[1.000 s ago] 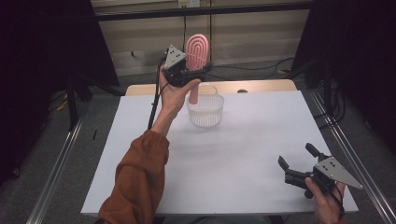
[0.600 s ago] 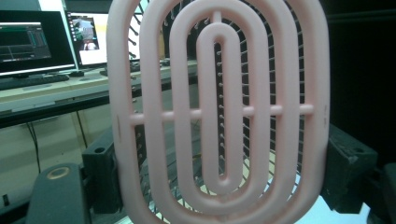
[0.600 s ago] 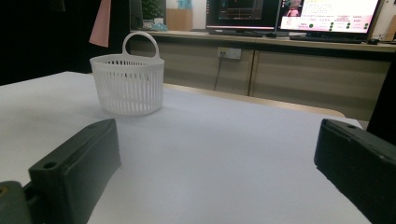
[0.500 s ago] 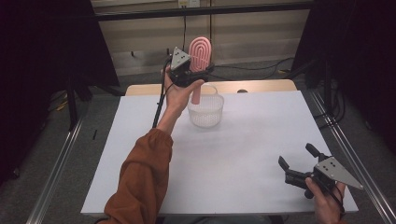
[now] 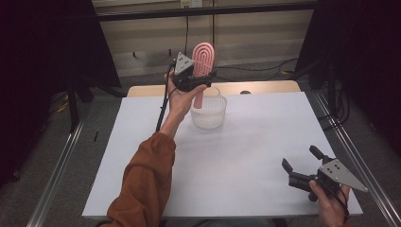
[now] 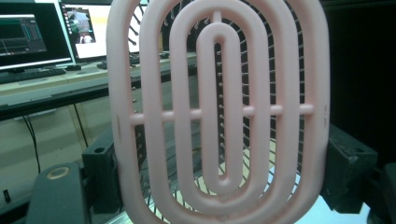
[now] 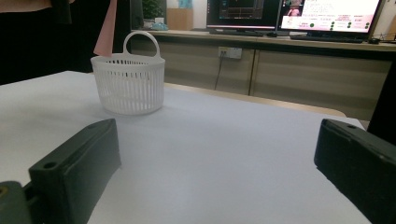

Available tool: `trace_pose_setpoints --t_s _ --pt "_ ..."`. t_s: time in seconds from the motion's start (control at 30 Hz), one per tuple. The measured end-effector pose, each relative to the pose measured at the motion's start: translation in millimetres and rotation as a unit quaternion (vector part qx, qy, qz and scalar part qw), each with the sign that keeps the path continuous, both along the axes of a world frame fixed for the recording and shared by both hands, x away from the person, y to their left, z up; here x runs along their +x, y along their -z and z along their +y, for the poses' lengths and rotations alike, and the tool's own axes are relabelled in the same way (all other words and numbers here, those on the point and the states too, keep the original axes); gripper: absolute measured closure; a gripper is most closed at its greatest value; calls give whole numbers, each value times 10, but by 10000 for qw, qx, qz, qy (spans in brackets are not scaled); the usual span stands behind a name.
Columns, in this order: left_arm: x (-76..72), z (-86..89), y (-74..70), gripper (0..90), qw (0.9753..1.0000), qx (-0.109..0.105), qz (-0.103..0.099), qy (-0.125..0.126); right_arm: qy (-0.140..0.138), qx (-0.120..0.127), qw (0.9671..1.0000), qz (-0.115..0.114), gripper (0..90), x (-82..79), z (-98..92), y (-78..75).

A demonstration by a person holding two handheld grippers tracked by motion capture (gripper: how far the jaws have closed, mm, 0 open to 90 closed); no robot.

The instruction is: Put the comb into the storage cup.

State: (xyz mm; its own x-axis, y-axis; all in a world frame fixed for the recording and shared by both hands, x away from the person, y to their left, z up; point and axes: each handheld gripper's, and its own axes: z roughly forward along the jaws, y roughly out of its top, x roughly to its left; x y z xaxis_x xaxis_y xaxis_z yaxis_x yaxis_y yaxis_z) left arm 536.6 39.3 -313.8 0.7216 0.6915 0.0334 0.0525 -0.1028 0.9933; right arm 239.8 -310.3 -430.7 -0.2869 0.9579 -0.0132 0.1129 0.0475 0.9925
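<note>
The left hand-held gripper (image 5: 193,80) is clenched on a pink brush (image 5: 203,59), held upright just above the white basket (image 5: 208,112). The brush looks light and stiff, an open plastic frame with thin pins behind it; the jaws bite low on the head, near the handle, which seems a sound hold. The right hand-held gripper (image 5: 302,176) rests released, low over the table (image 5: 246,156).

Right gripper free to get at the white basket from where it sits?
Probably yes. The right gripper is open and holds nothing, with bare table up to the white basket; the left gripper and pink brush are above it.
</note>
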Motion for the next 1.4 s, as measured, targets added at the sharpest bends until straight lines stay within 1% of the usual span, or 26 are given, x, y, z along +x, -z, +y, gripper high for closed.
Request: trace_pose_setpoints --t_s 0.1,0.17,0.23,0.37,0.4,0.47,0.5,0.57,0.73,0.77,0.8,0.83,0.87,0.9,0.93,0.97,1.03,1.2,1.4 --pt "2 -16 33 196 10000 47 11 20 3 -7 10000 6 0 2 -1 1" --pt "-3 -31 44 196 9999 98 -23 11 -5 0 10000 12 0 3 -1 2" --pt "0 -40 57 196 10000 79 -11 52 -2 -3 10000 13 0 1 2 2" --pt "10 -48 96 196 10000 19 14 -10 -9 10 10000 11 0 0 -2 2" --pt "9 -58 114 196 10000 65 8 -48 -8 16 10000 13 0 0 -1 3" --pt "6 -68 149 196 10000 65 55 10 -18 13 10000 20 0 2 0 4" --pt "2 -72 166 196 9999 120 25 -20 -23 15 10000 21 0 1 2 4" --pt "3 -70 198 195 9999 109 65 15 -22 7 10000 26 0 1 3 4" --pt "10 -26 286 196 9998 146 113 -43 -33 4 10000 16 0 3 3 6" --pt "10 -15 302 196 9998 126 130 -59 -29 5 10000 17 0 3 3 6" --pt "14 -3 322 196 9998 26 205 -50 -23 -1 10000 25 0 2 2 5" --pt "14 9 341 196 9996 -17 268 -47 -29 -13 10000 21 0 2 2 6" --pt "13 12 351 196 9997 27 228 -82 -33 -13 10000 20 0 3 4 6" --pt "6 16 368 195 9997 161 155 -134 -30 -14 10000 21 0 3 4 6" --pt "6 20 385 196 9996 176 149 -130 -20 -23 10000 24 0 3 4 6" --pt "3 22 402 195 9996 134 198 -114 -20 -31 10000 16 0 4 4 6" --pt "-2 31 424 195 9995 222 182 -121 -11 -23 10000 33 0 1 6 5" --pt "-11 28 491 195 9994 259 231 -82 -19 -31 10000 22 0 3 5 6" --pt "-12 37 571 195 9989 314 330 -121 -12 -41 10000 25 0 1 4 5"
